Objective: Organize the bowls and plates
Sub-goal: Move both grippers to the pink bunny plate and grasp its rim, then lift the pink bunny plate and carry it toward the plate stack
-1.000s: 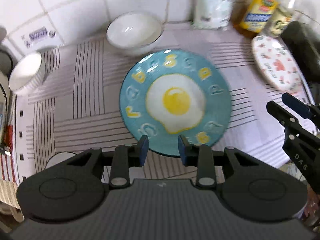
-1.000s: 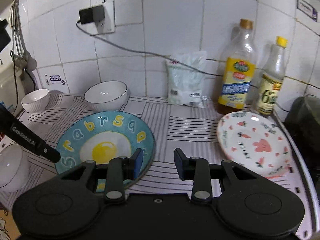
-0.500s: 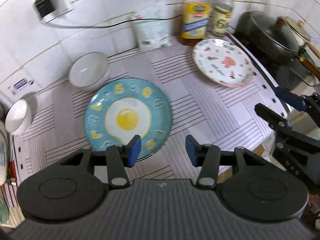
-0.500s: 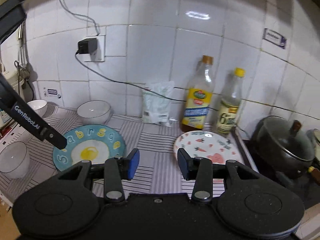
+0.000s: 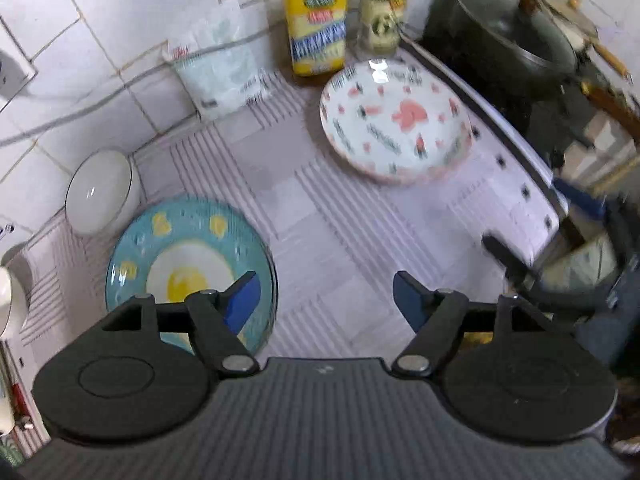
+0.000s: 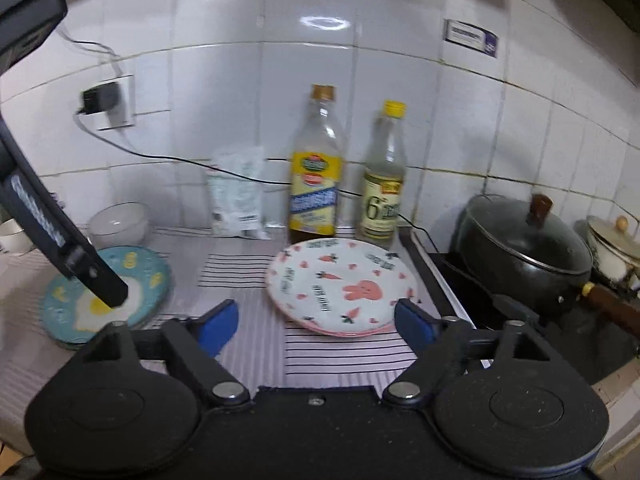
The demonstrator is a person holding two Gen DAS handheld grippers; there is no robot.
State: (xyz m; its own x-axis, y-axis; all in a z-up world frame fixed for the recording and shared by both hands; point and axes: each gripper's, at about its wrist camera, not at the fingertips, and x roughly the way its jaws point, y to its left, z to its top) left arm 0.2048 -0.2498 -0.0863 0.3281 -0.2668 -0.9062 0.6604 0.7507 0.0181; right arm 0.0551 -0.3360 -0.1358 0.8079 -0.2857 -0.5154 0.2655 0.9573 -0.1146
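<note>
A blue plate with a fried-egg picture [image 5: 188,256] lies on the striped mat at the left; it also shows in the right wrist view [image 6: 148,276]. A white plate with pink rabbit and carrot prints [image 5: 394,120] lies at the right, also in the right wrist view [image 6: 340,288]. A white bowl [image 5: 98,192] stands behind the blue plate, also in the right wrist view [image 6: 118,222]. My left gripper [image 5: 326,300] is open and empty above the mat. My right gripper [image 6: 316,324] is open and empty just in front of the rabbit plate.
Two bottles [image 6: 316,176] [image 6: 382,184] and a white bag [image 6: 238,196] stand against the tiled wall. A black lidded pot [image 6: 524,248] sits on the stove at right. Another white bowl's rim [image 5: 6,300] shows at far left. A cable runs along the wall.
Both grippers have opened wider. The left one swung right, away from the blue plate. The right one moved closer to the rabbit plate.
</note>
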